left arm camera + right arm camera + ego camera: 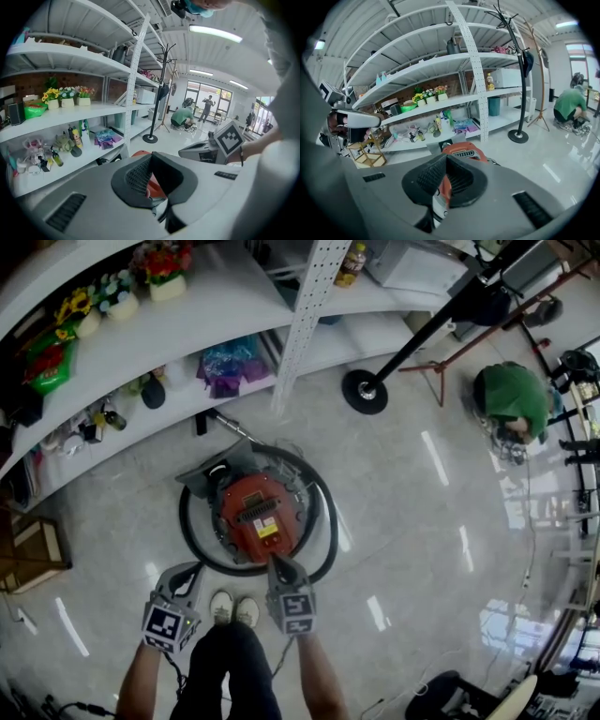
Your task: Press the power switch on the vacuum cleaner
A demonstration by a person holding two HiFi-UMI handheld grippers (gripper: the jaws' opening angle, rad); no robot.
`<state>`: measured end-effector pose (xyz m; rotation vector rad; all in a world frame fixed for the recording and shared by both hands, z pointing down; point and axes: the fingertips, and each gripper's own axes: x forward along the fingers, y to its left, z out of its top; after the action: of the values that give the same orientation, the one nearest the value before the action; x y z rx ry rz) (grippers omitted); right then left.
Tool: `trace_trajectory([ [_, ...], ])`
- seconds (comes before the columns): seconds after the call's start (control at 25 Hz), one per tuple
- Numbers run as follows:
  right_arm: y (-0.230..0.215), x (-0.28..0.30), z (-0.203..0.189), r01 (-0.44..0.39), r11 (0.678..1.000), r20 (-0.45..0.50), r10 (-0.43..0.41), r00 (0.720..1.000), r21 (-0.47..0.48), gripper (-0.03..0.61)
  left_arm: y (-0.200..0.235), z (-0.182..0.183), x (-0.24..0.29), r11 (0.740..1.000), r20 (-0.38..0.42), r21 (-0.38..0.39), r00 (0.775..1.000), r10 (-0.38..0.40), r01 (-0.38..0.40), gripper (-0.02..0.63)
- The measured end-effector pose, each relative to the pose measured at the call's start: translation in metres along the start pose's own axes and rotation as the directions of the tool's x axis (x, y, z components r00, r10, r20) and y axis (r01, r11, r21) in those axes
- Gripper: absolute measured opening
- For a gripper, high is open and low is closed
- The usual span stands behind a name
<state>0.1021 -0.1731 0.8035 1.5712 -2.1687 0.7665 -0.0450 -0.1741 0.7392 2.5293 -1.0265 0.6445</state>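
The red vacuum cleaner (255, 517) sits on the floor in front of my feet, with its black hose (323, 521) looped around it. Its top carries a black grille and a yellow label; I cannot pick out the switch. My right gripper (278, 564) is shut, with its tip at the near edge of the red body. The right gripper view shows the shut jaws (446, 161) over the red casing (461, 150). My left gripper (187, 572) hangs shut to the left of the vacuum, apart from it. Past its tip (151, 159) a bit of the red casing (152, 185) shows.
White shelving (187, 324) with flower pots, bottles and bags runs along the far side. A coat stand's round base (365, 390) stands beyond the vacuum. A person in green (511, 399) crouches at the far right. A wooden frame (33, 549) stands at the left.
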Motion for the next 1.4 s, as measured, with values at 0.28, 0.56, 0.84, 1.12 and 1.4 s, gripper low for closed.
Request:
trace_trajectory([
  [0.28,0.014,-0.027,0.033,-0.003,1.000,0.044,0.003,0.999,-0.004,0.012,-0.006,0.040,-0.013,1.000,0.047,0.011,0.999,-0.005,0.005,0.006],
  [0.56,0.030,-0.055,0.067,-0.006,1.000,0.077,0.006,0.997,0.010,0.012,-0.010,0.077,-0.032,1.000,0.087,0.019,0.996,-0.002,0.001,0.006],
  [0.84,0.051,-0.082,0.102,-0.009,1.000,0.111,0.008,0.994,0.013,0.012,-0.018,0.112,-0.051,0.999,0.117,0.034,0.993,-0.021,0.017,0.006],
  [1.12,0.073,-0.115,0.143,-0.010,1.000,0.145,0.007,0.989,0.019,0.012,-0.023,0.155,-0.079,0.997,0.149,0.072,0.988,-0.034,0.024,0.006],
  [1.4,0.084,-0.151,0.183,0.011,1.000,0.202,-0.017,0.979,0.028,0.012,-0.031,0.189,-0.104,0.995,0.171,0.092,0.984,-0.041,0.025,0.006],
])
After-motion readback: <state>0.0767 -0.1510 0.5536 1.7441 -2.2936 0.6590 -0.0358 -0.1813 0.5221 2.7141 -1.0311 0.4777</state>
